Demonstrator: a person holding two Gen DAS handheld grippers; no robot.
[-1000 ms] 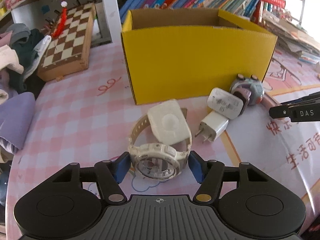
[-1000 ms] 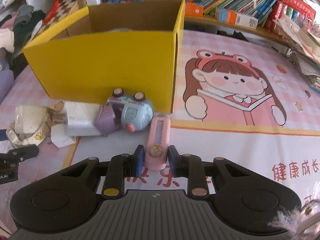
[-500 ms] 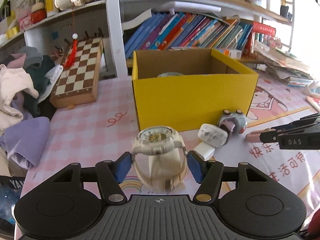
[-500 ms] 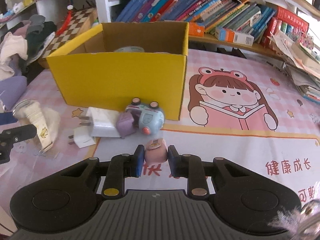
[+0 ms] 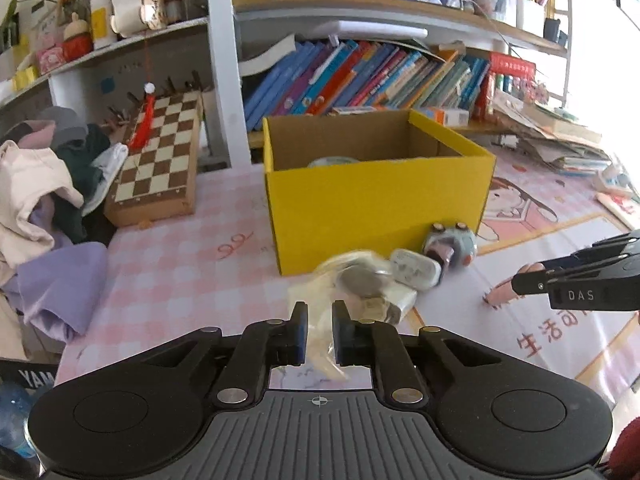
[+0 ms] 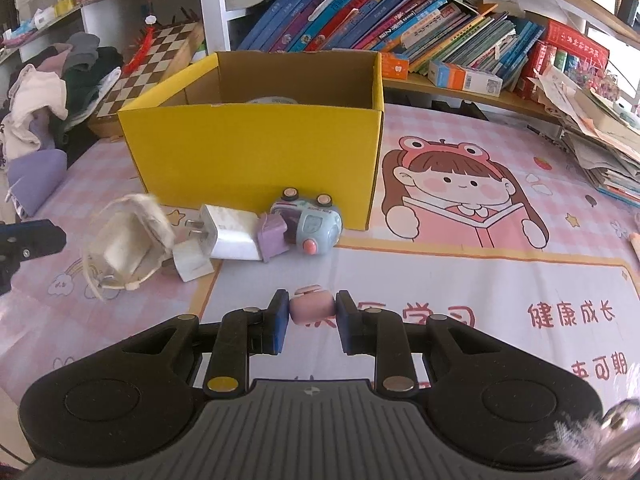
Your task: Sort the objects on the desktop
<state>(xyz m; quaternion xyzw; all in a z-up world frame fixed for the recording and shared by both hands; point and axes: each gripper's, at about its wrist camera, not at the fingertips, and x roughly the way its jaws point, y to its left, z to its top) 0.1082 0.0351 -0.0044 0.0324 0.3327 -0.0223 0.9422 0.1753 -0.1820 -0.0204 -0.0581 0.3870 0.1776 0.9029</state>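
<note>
A pale watch (image 5: 352, 280) on its white cushion is blurred in motion just ahead of my left gripper (image 5: 320, 328), whose jaws are closing. A faint smear of strap shows in the narrow gap. In the right wrist view the watch (image 6: 124, 240) sits by the table, apart from the left fingertips (image 6: 40, 236). My right gripper (image 6: 312, 316) is shut on a small pink case (image 6: 311, 310), held above the mat. The open yellow box (image 5: 376, 216) stands behind, with something pale inside.
Two white chargers (image 6: 232, 232) and a blue toy camera (image 6: 312, 224) lie against the box front. A chessboard (image 5: 160, 156) and a clothes pile (image 5: 40, 200) sit at the left. Bookshelves line the back, and paper stacks (image 6: 600, 136) lie at the right.
The left jaws have narrowed sharply and the watch, held up between them before, has slipped forward and down in a blur. Both grippers rose and drew back; the pink case stayed gripped.
</note>
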